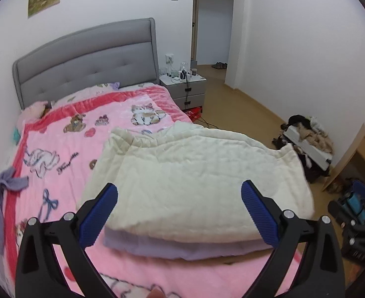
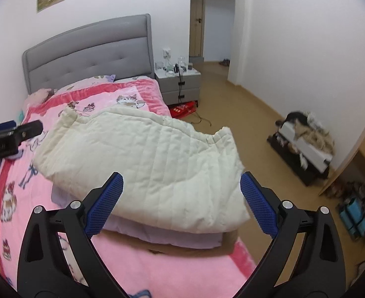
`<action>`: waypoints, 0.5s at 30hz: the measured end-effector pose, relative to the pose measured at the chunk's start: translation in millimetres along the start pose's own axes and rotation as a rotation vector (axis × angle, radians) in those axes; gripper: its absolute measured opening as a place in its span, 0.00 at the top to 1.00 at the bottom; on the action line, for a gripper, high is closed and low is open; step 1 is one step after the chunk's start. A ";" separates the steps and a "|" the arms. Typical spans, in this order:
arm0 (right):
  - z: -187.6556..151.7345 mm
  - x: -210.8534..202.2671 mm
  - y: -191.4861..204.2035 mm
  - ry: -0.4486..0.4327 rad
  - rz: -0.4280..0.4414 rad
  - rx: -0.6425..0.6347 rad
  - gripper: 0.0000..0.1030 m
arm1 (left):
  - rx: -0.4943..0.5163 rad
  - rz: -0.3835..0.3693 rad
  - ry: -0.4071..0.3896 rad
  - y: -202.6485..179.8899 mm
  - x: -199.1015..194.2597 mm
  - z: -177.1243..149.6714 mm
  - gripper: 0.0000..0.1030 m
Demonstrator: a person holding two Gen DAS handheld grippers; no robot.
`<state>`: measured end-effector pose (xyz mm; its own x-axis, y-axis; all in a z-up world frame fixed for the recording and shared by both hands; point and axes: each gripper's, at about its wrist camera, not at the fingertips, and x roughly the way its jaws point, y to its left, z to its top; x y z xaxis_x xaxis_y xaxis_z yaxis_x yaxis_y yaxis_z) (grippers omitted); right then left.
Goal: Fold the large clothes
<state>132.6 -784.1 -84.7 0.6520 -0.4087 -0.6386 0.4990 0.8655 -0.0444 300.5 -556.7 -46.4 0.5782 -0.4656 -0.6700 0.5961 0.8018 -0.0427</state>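
Observation:
A large cream quilted garment (image 1: 195,173) lies folded on the pink blanket of the bed (image 1: 65,136), on top of a folded lilac piece (image 1: 172,247). My left gripper (image 1: 180,211) is open and empty, hovering just above the near edge of the folded pile. In the right wrist view the same cream garment (image 2: 152,156) lies near the bed's right edge over the lilac piece (image 2: 182,236). My right gripper (image 2: 181,202) is open and empty above its near edge. The left gripper's body (image 2: 11,134) shows at the left of that view.
A lilac garment (image 1: 1,198) lies at the bed's left edge. A grey headboard (image 1: 88,62) and a nightstand (image 1: 185,87) with small items stand at the back. On the floor to the right are a pile of clothes (image 1: 309,136) and a wooden board (image 1: 348,156).

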 end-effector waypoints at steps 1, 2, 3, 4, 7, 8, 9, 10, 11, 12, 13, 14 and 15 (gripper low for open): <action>-2.0 -7.6 2.6 -0.004 -0.010 -0.015 0.11 | -0.003 0.009 -0.002 0.3 -5.3 -2.3 0.05; -4.2 -13.4 4.1 -0.009 -0.017 -0.028 0.11 | -0.001 0.021 -0.004 -0.7 -8.7 -4.0 0.05; -6.1 -16.6 4.9 -0.009 -0.022 -0.035 0.11 | 0.004 0.038 -0.007 -2.0 -13.4 -7.0 0.05; -8.2 -19.5 5.1 -0.004 -0.027 -0.040 0.11 | 0.012 0.050 -0.009 -2.7 -18.1 -9.9 0.05; -14.7 -29.2 7.0 0.006 -0.013 -0.020 0.11 | 0.032 0.071 -0.011 -3.5 -30.4 -17.2 0.05; -15.6 -33.4 7.4 0.001 -0.005 -0.008 0.11 | 0.039 0.076 -0.013 -3.2 -33.8 -19.2 0.05; -16.0 -35.1 8.6 -0.001 -0.001 -0.003 0.11 | 0.044 0.076 -0.014 -2.9 -36.6 -20.8 0.05; -16.2 -38.2 9.6 -0.006 -0.002 0.001 0.11 | 0.050 0.077 -0.015 -3.8 -40.8 -22.4 0.05; -16.2 -41.5 10.6 -0.011 -0.004 0.001 0.11 | 0.053 0.076 -0.017 -3.9 -43.0 -23.5 0.05; -16.6 -43.3 11.4 -0.014 -0.004 0.000 0.11 | 0.058 0.073 -0.018 -4.5 -45.7 -24.1 0.05; -16.5 -46.0 12.1 -0.018 -0.001 0.002 0.11 | 0.067 0.070 -0.021 -6.4 -49.1 -25.1 0.05; -16.6 -47.7 12.7 -0.021 0.000 0.006 0.11 | 0.072 0.065 -0.023 -7.6 -51.3 -25.7 0.05; -16.5 -48.7 13.1 -0.022 -0.001 0.009 0.10 | 0.076 0.058 -0.025 -9.1 -53.5 -26.6 0.05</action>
<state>97.9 -748.1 -66.8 0.6638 -0.4163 -0.6213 0.5052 0.8622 -0.0380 249.3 -529.2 -29.9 0.6265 -0.4289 -0.6508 0.6010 0.7975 0.0530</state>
